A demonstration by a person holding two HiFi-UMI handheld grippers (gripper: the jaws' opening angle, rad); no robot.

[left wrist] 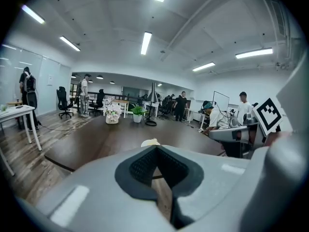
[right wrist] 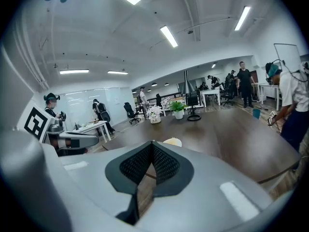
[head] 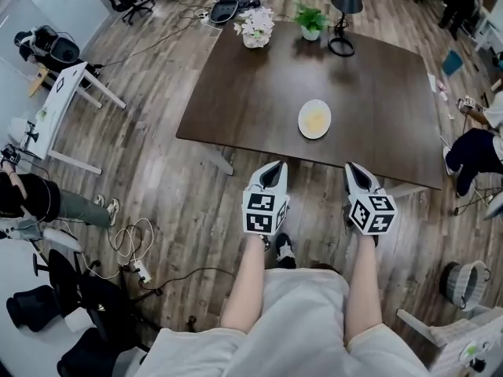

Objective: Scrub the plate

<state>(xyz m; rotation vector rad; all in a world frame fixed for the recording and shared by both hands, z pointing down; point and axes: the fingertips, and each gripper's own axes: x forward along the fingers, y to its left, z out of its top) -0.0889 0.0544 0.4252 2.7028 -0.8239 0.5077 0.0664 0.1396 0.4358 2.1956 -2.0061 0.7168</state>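
Holding both grippers off the table [head: 259,93], just short of its near edge, over the floor. Left gripper [head: 271,173] has its jaws pressed together at the tips with nothing between them; right gripper [head: 352,171] is the same. Plate [head: 314,119] sits on the table near that near edge, yellowish patch in its middle, untouched. Flower pot [head: 255,28], green plant [head: 311,20] and lamp [head: 344,6] line the table's far edge.
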